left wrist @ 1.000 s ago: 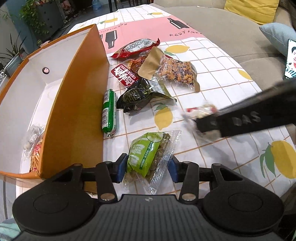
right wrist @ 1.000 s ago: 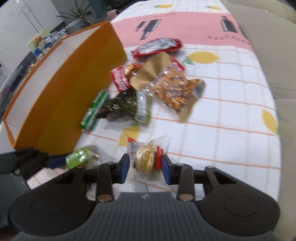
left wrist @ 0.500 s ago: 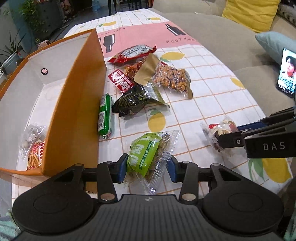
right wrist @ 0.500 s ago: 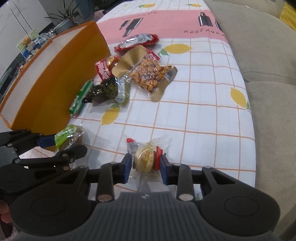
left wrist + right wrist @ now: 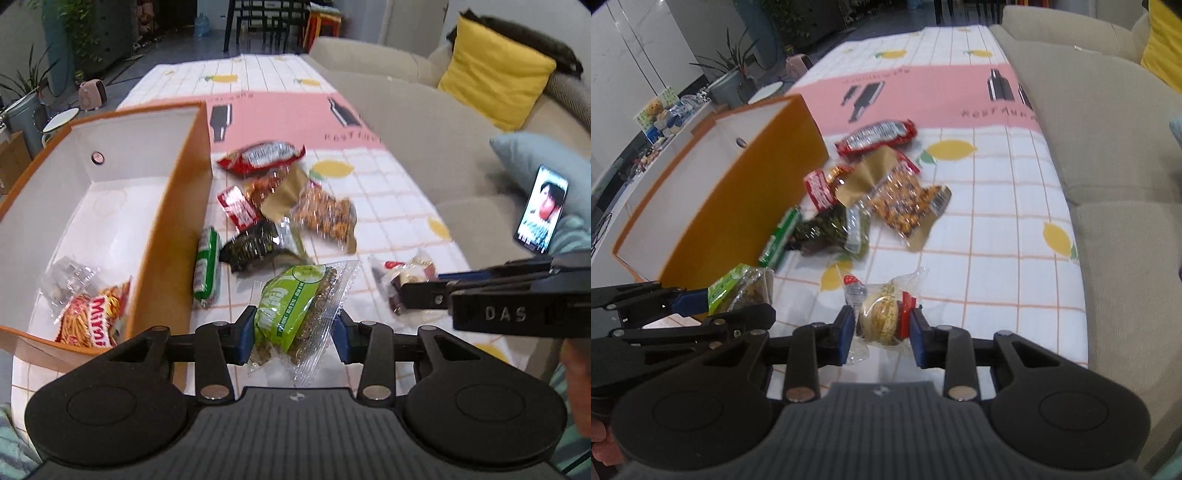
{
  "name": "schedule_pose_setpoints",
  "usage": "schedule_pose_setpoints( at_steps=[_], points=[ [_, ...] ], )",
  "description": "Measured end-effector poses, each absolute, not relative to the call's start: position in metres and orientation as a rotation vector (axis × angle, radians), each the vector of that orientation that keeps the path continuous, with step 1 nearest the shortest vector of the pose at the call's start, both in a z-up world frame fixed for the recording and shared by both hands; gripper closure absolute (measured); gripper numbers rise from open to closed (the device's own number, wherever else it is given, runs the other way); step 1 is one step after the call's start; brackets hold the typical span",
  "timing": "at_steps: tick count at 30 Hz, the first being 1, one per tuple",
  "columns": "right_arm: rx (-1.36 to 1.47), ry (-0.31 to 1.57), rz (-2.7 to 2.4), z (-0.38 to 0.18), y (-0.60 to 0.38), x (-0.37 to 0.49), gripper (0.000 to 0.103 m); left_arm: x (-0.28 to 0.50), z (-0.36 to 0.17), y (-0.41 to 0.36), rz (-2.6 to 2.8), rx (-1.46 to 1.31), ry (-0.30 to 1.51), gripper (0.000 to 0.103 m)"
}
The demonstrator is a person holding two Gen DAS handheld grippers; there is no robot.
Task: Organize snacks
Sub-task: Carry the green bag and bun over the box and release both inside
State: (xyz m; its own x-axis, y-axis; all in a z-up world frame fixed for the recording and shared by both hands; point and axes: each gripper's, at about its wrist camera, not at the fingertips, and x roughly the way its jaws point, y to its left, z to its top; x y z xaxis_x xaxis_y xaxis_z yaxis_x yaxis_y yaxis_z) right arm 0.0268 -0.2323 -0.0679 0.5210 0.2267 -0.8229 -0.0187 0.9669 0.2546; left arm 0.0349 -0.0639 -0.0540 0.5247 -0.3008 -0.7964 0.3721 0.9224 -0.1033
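My left gripper (image 5: pixel 293 332) is shut on a green snack packet (image 5: pixel 291 314) and holds it above the tablecloth, right of the orange box (image 5: pixel 173 236). The packet also shows in the right wrist view (image 5: pixel 738 290). My right gripper (image 5: pixel 882 332) is shut on a clear-wrapped round pastry (image 5: pixel 881 319), raised off the table; it shows at the right of the left wrist view (image 5: pixel 402 284). The box (image 5: pixel 738 206) is white inside and holds a Mimi snack bag (image 5: pixel 92 321) and a clear packet (image 5: pixel 62 280).
Loose snacks lie beside the box: a green sausage stick (image 5: pixel 207 266), a dark packet (image 5: pixel 255 247), a nut bag (image 5: pixel 325 214), small red packets (image 5: pixel 236 206) and a red bar (image 5: pixel 262 157). A beige sofa (image 5: pixel 424 122) and a phone (image 5: pixel 541 208) are at the right.
Both grippers have risen and pulled back with their snacks still held. The right gripper moved from across the table to the left gripper's right side.
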Motion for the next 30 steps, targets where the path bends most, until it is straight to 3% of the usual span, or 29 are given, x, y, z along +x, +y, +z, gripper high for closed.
schedule_pose_setpoints(
  at_steps=[19, 30],
  points=[
    [0.131, 0.825, 0.347, 0.016, -0.153, 0.058, 0.074, 0.08, 0.028, 0.024, -0.259, -0.031, 0.789, 0.056],
    [-0.046, 0.82, 0.509, 0.024, -0.073, 0.101, 0.074, 0.144, 0.019, 0.076, -0.279, 0.02, 0.909, 0.056]
  ],
)
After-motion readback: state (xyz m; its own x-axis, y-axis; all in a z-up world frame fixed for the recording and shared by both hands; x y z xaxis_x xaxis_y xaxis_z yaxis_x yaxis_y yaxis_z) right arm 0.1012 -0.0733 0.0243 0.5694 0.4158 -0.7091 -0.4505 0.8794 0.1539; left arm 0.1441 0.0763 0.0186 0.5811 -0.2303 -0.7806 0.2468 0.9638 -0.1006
